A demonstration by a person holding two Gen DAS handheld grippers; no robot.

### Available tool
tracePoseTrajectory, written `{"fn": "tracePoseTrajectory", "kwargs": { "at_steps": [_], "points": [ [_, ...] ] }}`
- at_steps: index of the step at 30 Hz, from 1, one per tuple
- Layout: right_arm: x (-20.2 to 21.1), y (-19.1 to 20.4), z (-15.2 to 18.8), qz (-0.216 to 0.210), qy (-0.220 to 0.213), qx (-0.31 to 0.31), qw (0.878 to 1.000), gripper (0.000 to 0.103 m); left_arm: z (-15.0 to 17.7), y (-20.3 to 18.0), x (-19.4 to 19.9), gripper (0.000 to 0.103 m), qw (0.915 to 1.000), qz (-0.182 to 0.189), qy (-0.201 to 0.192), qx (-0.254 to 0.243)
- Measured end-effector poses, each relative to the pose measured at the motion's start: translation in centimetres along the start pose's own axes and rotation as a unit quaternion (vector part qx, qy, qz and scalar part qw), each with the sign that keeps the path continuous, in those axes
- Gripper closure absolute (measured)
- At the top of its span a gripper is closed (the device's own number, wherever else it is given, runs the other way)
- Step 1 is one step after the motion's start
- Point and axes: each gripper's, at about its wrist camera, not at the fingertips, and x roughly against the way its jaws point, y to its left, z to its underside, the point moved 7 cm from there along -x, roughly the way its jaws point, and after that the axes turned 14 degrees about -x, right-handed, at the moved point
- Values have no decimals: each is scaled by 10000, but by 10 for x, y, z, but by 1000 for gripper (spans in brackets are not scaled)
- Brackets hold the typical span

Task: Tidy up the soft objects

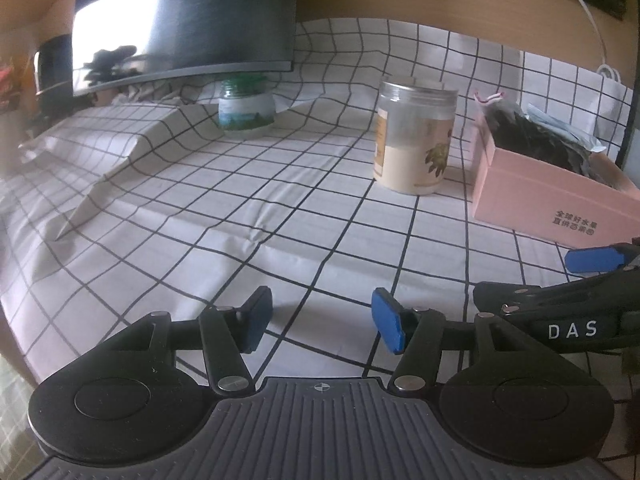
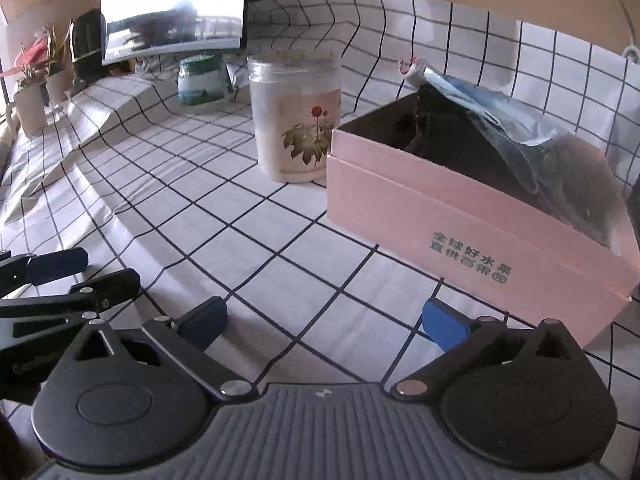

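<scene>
- The left gripper [image 1: 320, 320] hovers with jaws apart and empty, left of the pink cardboard box [image 2: 460, 216].
- The right gripper [image 2: 324, 320], jaws spread wide and empty, is just before the box.
- A dark crinkled plastic bag [image 2: 500, 148] lies inside the box.
- A clear plastic jar of white powder [image 2: 294, 116] stands just left of it.

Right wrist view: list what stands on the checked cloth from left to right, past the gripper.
Potted plants → dark monitor → small green-labelled jar → tall clear jar with flower label → pink cardboard box holding a dark plastic bag.
</scene>
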Motion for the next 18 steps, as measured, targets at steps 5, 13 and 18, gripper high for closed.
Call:
{"fn": "tracePoseTrajectory", "kwargs": {
  "at_steps": [5,13,18],
  "points": [
    [-1,0,1,13,-229,-59,9997,0,0,1,0,42,10000,19,-4,-8],
    [-1,0,0,12,-228,-91,9997,0,0,1,0,42,10000,21,-6,-5],
    [-1,0,0,10,-228,-91,9997,0,1,2,0,43,10000,56,-23,29]
  ]
}}
